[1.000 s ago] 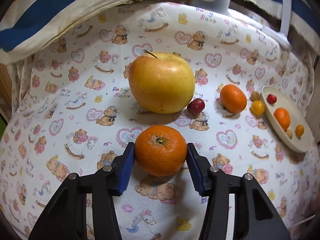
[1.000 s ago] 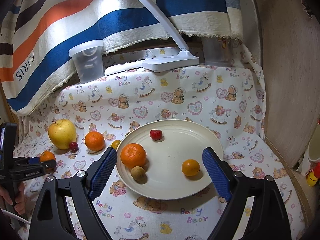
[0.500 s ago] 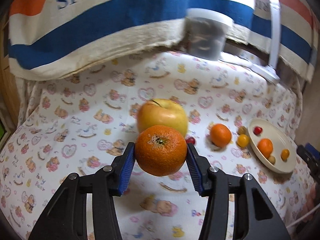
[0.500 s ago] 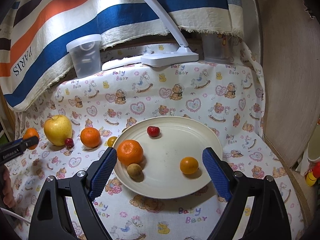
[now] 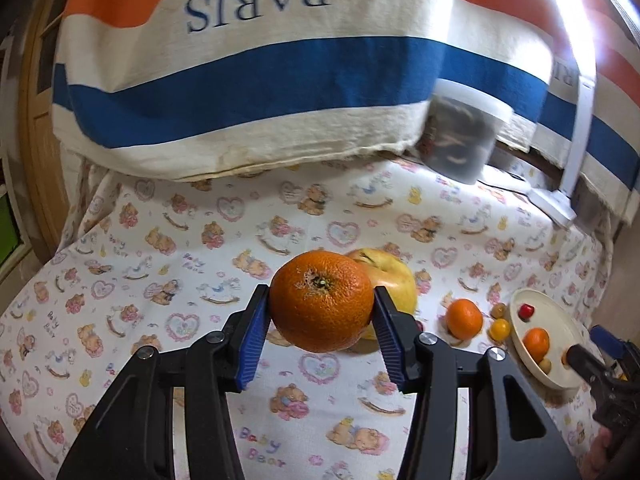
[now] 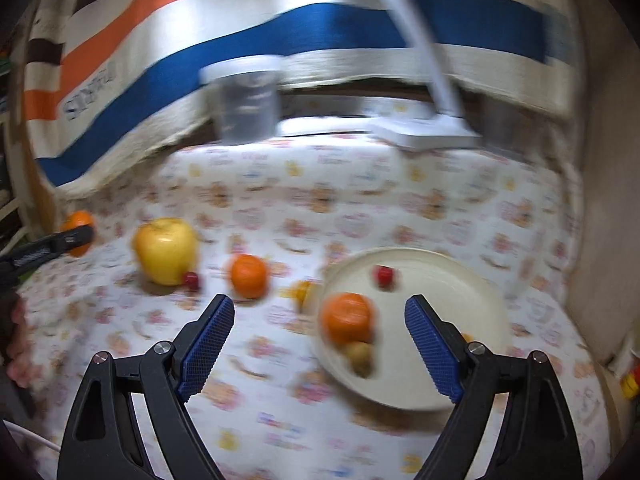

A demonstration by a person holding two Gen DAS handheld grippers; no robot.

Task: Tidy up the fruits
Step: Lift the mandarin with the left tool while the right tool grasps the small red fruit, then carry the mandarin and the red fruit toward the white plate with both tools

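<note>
Left gripper (image 5: 322, 330) fingers clamp orange (image 5: 322, 302) clear of surface; round peel could slip out mid-carry to plate (image 5: 560, 376). Right gripper (image 6: 320, 346) fingers open, empty

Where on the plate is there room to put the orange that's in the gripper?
The plate is bare across its middle and far right, beyond the red fruit. Its near-left edge is crowded: an orange sits against a small brownish fruit. The held orange could land there.
</note>
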